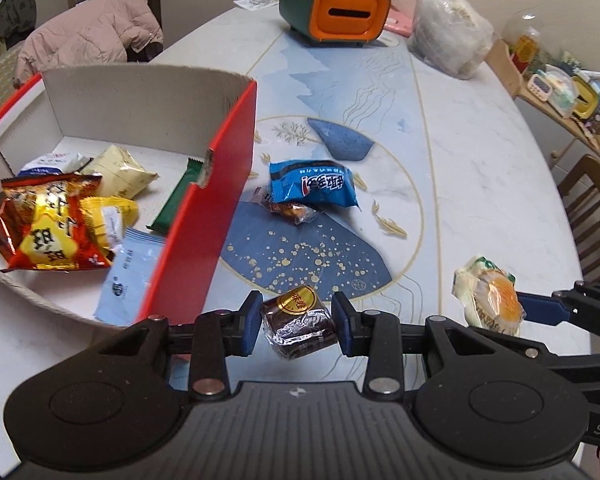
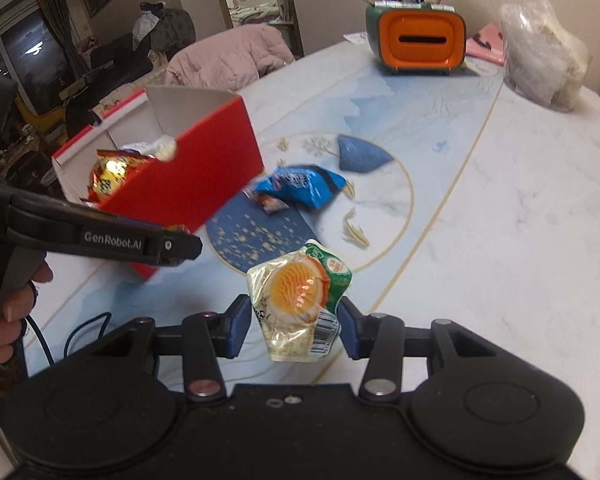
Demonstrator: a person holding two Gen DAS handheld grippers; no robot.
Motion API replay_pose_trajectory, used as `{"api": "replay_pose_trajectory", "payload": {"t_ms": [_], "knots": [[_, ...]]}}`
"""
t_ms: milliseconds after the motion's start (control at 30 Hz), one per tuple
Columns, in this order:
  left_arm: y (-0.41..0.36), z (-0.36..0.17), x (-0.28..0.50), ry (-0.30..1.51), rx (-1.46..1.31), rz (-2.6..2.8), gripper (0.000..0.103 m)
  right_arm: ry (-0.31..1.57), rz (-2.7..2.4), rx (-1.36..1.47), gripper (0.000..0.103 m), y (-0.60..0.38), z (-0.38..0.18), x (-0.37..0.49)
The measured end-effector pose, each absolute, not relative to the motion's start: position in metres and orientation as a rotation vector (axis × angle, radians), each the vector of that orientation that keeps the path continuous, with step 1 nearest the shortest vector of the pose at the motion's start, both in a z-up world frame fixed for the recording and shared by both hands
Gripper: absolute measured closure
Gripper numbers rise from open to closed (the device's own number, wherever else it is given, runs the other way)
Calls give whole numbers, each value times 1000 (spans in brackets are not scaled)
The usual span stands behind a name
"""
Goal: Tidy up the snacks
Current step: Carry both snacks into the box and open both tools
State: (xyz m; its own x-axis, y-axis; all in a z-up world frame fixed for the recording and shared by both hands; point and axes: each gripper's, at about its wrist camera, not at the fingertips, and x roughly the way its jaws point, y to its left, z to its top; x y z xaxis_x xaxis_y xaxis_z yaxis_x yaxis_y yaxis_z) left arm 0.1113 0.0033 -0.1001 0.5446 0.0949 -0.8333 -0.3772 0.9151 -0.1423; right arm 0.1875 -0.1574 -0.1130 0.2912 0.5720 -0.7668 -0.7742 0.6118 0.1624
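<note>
While 2 snacks [image 1: 300, 326] [image 2: 300, 304] held, 2 loose.

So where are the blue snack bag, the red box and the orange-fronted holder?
blue snack bag [image 1: 314, 184]: left wrist view, middle of its printed front.
red box [image 1: 204, 248]: left wrist view, its red side wall.
orange-fronted holder [image 2: 420, 42]: right wrist view, orange face near the slot.

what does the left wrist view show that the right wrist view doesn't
Only the left wrist view: the left claw shut on a brown wrapped cake, and the floor of the red box with a green bar and a light blue packet.

Only the right wrist view: the person's hand on the left tool's handle, and the barcode on the egg-yolk pastry in the right claw.

Both: the box, pastry, blue snack bag and orange tissue box.
</note>
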Motion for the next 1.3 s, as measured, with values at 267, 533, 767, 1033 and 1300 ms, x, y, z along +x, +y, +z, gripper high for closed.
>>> {"api": "replay_pose_trajectory", "payload": {"t_ms": [267,533,767,1033,1300], "knots": [[28,-69,87,914,-310,230,66,852,891,-253,59,-132,-79,159],[74,-41,64,870,-286,219,66,816,895,-246,59,-87,-55,136],[124,-26,49,853,-265,215,66,781,897,-275,59,-34,-41,118],[178,-17,41,839,-237,235,66,768,856,-290,59,23,-37,108],[220,-18,47,844,-198,245,66,765,790,-282,59,64,-43,112]]}}
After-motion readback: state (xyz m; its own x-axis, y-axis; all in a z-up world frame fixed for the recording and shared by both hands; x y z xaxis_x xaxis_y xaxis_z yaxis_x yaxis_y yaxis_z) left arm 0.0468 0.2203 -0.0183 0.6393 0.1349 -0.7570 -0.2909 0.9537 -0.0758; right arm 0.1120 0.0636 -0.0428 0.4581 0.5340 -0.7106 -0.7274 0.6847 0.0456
